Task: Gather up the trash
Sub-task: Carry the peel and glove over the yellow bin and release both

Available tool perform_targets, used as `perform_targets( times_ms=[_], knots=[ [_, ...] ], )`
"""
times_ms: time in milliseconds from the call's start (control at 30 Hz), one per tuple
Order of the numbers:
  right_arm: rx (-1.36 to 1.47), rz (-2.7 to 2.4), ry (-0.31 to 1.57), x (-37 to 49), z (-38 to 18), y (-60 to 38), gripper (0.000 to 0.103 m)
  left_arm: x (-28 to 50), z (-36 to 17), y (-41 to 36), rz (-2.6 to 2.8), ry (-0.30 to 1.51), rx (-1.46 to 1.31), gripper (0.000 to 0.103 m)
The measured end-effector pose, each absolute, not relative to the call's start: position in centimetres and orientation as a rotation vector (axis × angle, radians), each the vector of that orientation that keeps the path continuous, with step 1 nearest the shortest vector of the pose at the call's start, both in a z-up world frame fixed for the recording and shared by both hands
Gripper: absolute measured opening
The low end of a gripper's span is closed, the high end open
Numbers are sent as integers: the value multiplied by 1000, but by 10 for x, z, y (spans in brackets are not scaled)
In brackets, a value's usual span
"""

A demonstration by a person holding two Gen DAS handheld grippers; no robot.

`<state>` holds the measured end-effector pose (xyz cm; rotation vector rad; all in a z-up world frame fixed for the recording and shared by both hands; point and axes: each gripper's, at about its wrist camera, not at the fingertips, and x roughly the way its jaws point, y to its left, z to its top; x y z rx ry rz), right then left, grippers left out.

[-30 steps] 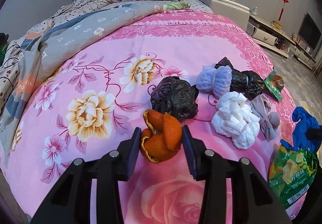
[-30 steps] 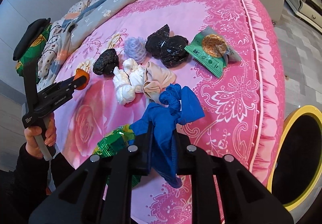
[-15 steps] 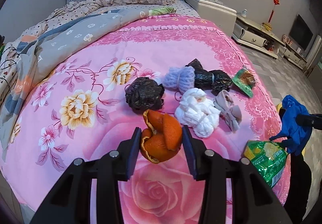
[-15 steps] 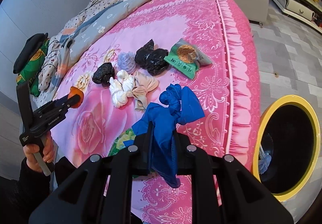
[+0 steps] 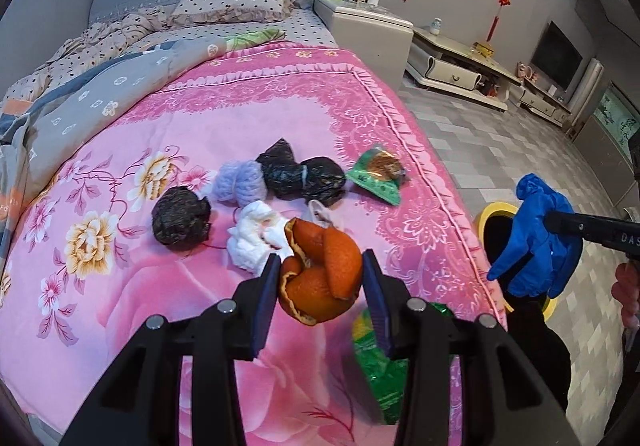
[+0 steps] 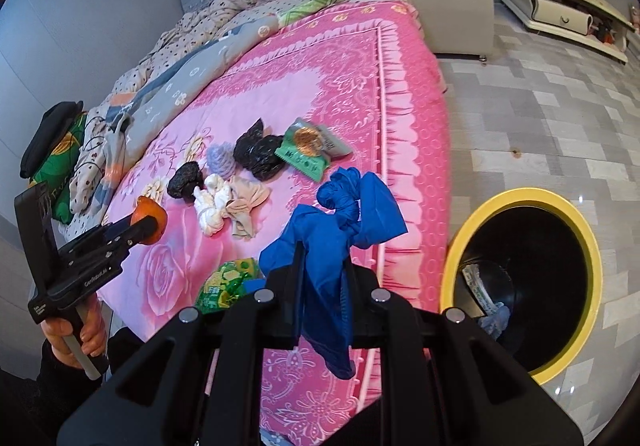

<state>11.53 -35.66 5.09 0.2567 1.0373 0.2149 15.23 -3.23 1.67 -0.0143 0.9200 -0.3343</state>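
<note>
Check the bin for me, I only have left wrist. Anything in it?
Observer: Yes. The yellow-rimmed bin holds a wrapper and a pale blue scrap.
Operator: Right hand-held gripper closed on the glove?
Observer: The right hand-held gripper is shut on the blue glove, which is bunched above the jaws with a tail hanging below.
Operator: Lid on the bin?
Observer: None visible. Its mouth is open.

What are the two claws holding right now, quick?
Left claw: closed on the orange peel.
Right claw: closed on the blue glove.
</note>
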Motion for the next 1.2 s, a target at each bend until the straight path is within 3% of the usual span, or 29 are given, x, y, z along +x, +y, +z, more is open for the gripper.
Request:
perform_targets(
  times_ms=[533,1200],
  knots=[
    [352,68,971,93,63,-461,15,157,33,-174,-560,936,45,39],
    [436,-114,1003,89,22,-562,15,160,-5,-321,-735,1030,137,39]
  ],
)
